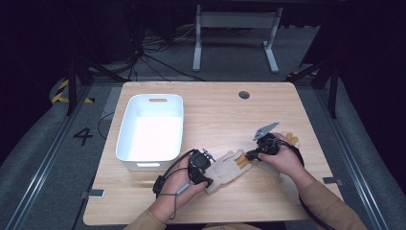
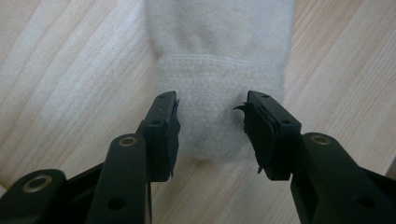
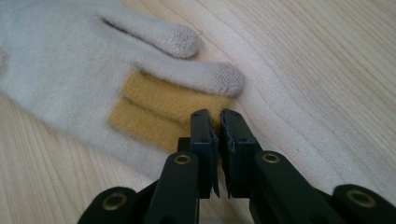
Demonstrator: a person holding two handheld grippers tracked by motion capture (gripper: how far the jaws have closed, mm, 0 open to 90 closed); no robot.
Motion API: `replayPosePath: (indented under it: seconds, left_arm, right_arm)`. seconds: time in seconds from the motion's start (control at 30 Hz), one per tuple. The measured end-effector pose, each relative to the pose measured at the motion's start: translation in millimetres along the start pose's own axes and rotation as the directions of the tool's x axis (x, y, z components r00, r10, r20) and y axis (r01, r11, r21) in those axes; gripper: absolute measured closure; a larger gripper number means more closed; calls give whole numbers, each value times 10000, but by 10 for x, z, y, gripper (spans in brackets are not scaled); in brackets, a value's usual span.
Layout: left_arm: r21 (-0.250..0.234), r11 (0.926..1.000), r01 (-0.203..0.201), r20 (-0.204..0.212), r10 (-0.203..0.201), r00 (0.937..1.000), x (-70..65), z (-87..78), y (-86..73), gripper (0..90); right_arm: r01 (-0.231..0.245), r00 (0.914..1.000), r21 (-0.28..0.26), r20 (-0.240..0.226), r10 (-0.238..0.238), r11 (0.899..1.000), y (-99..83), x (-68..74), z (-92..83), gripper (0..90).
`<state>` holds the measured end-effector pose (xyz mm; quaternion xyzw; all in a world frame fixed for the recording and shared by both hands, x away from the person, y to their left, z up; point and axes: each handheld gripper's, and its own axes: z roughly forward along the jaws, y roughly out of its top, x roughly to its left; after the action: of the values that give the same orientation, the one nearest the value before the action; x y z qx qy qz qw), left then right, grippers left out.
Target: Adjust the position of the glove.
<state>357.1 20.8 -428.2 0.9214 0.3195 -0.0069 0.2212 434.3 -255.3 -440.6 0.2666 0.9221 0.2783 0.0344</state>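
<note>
In the high view, a cream glove (image 1: 225, 168) lies flat on the table (image 1: 215, 112), just right of the white bin (image 1: 151, 132) and near the table's front edge. The left tool (image 1: 207, 181) sits at the glove's cuff end; the right tool (image 1: 250, 154) sits at its fingers, where mustard-yellow shows. Bare wood lies open behind the glove, up to the table's far edge.

In the left gripper view, the left tool (image 2: 211, 128) stands released, its jaws spread on either side of the glove's cuff (image 2: 219, 93), with wood showing past both sides.

In the right gripper view, the right tool (image 3: 218, 144) is clenched on the tips of the yellow fingers (image 3: 163, 109); two cream fingers lie free beside them.
</note>
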Motion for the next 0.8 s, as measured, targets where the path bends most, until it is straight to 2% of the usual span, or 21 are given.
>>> replayPosePath:
  seconds: [0.23, 0.3, 0.4, 0.53, 0.6, 0.7, 0.8]
  left_arm:
    - [4, 10000, 6, -16, -6, 10000, 13, 43, -5, 566]
    - [57, 10000, -22, -159, 23, 9999, 0, 52, 0, 618]
    - [77, 10000, 21, -244, -19, 9997, -12, 53, 2, 646]
    - [96, 9999, 96, -233, -93, 9997, -6, 43, -2, 793]
    - [76, 9999, 97, -281, -95, 9996, -10, 39, -3, 812]
    - [95, 9999, -127, -373, 130, 9992, -26, 23, 4, 826]
    - [110, 9997, -231, -277, 234, 9993, -28, -44, 15, 835]
  right_arm:
    - [-30, 10000, -38, 18, 30, 10000, -3, 4, 1, 844]
    - [-24, 10000, -31, 62, 24, 10000, -2, 11, 0, 844]
    - [-27, 10000, -38, 68, 28, 10000, -3, 16, -1, 844]
    - [-10, 10000, -28, 28, 10, 10000, -7, 17, -7, 844]
    - [-35, 10000, -34, 44, 35, 10000, -6, 23, -11, 848]
    - [-8, 10000, -62, 56, 8, 10000, -5, 22, -25, 860]
    - [-44, 10000, -178, 78, 45, 9998, -16, 19, -69, 874]
